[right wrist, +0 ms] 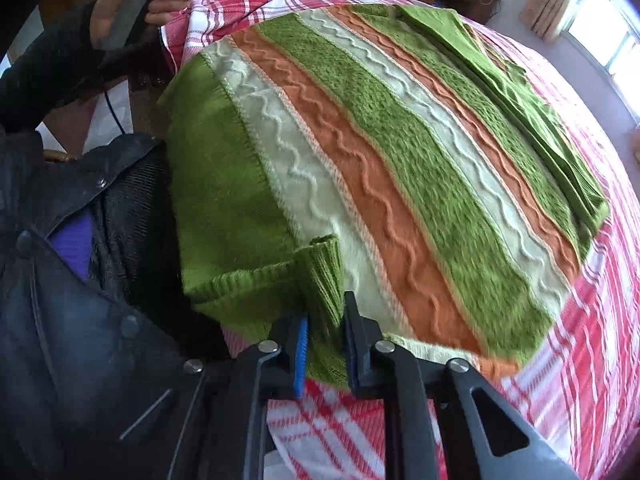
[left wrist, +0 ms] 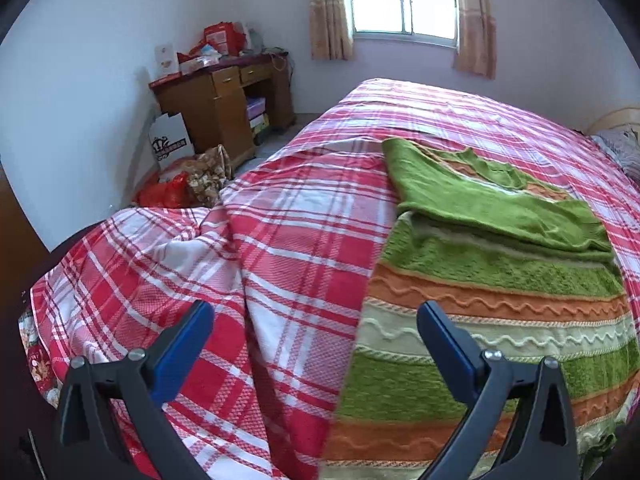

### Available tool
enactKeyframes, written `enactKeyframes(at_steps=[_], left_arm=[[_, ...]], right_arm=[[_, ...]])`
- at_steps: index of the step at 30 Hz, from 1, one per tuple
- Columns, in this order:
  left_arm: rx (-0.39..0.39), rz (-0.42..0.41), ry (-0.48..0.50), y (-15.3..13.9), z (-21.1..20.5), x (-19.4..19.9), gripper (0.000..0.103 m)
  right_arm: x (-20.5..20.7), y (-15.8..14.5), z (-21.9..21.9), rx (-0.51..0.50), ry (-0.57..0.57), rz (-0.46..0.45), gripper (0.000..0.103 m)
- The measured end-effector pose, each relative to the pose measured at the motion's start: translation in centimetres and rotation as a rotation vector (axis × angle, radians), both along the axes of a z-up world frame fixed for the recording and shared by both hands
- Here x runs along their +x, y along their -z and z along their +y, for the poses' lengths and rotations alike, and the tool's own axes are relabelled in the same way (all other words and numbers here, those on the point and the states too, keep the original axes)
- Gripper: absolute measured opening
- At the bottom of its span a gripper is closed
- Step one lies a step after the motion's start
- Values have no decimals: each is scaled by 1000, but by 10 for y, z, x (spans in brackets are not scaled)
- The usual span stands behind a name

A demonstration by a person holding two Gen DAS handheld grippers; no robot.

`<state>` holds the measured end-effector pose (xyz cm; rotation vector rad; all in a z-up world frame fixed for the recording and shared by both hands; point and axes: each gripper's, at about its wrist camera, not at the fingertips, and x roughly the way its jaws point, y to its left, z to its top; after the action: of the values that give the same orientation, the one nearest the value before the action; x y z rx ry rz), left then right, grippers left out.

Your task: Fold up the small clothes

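A striped knit sweater (right wrist: pixel 400 152) in green, orange and cream lies spread flat on the bed (left wrist: pixel 304 216), which is covered by a red-and-white plaid sheet. One green sleeve (left wrist: pixel 492 196) is folded across the body of the sweater at its far end. Beyond the bed, a wooden desk (left wrist: pixel 224 100) against the wall carries a pile of red boxes and papers; more boxes sit stacked in its knee space. A white cardboard box (left wrist: pixel 170 140) stands on the floor just beside it, with a red plastic bag (left wrist: pixel 168 194) and a patterned bag near the bed's corner; what they hold cannot be told.

The left tool (left wrist: pixel 316 320) hangs over the plaid sheet beside the sweater's edge, its blue-padded fingers spread wide and holding nothing. The right tool (right wrist: pixel 326 320) is pressed together on the sweater's ribbed green cuff (right wrist: pixel 320 276) at the near edge, the knit pinched between its pads. The person's left hand (right wrist: pixel 132 4) grips its tool's handle in the right wrist view.
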<state>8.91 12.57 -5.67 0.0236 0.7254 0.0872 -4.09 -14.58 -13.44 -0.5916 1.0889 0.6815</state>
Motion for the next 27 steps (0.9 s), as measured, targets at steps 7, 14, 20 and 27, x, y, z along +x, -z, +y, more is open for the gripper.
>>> enactKeyframes(at_steps=[7,14,20,27], left_arm=[[-21,-27,-16,-10,20,4,103],[-80,-44,13,-22,43,5,103],[-129,-35,151,-13,44,-3,103],[-193,61,334,21,13,-7,91]], right_arm=[[20,-64,-56,332,246,-57,12],[92,-55,-131,507,654,-143,11],[115,-15,-151,546,796,-98,9],[88,-27,-150,564,839,-197,9]])
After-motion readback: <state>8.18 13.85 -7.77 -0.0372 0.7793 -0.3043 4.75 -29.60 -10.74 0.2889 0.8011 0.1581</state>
